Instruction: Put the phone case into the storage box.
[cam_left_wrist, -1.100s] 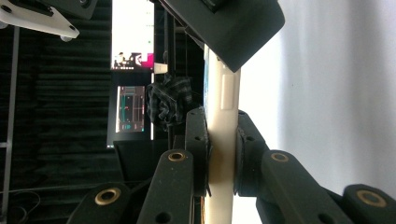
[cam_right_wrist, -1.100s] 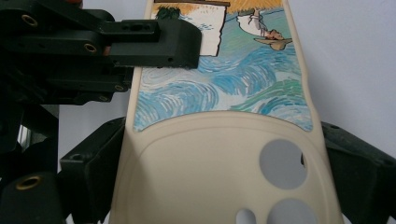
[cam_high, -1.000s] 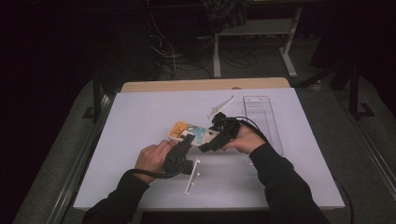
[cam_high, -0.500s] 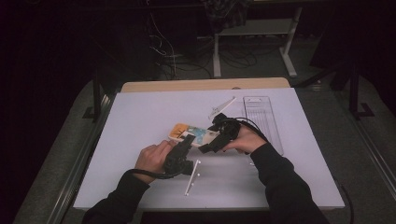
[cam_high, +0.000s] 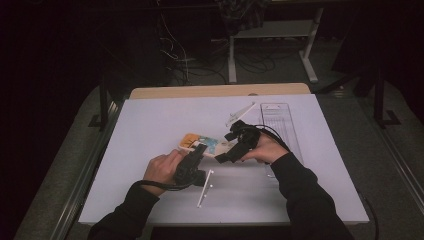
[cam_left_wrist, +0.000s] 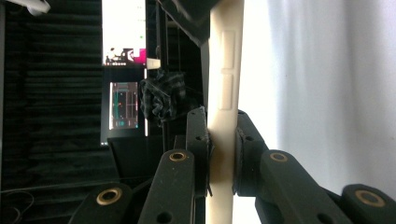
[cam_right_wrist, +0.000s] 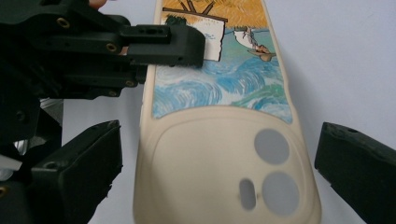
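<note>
A cream phone case (cam_high: 202, 143) with a blue and orange painted picture lies on the white table top (cam_high: 150, 120). My left gripper (cam_high: 198, 151) is shut on one long edge of the case (cam_left_wrist: 225, 88), with both jaws pressed against the cream rim. In the right gripper view the case (cam_right_wrist: 219, 158) lies back up, its camera cut-outs nearest the camera. My right gripper (cam_right_wrist: 219, 154) is open, one jaw on each side of that end and clear of it. The left gripper (cam_right_wrist: 168, 44) clamps the case's far left edge there. In the high view the right gripper (cam_high: 226, 154) sits at the case's right end.
A thin white strip (cam_high: 205, 186) lies on the table just in front of the hands. A clear plastic package (cam_high: 280, 125) lies at the right, with a small white bracket (cam_high: 240, 113) beside it. Beyond the table, the wooden back edge (cam_high: 220, 90) and dark floor with cables.
</note>
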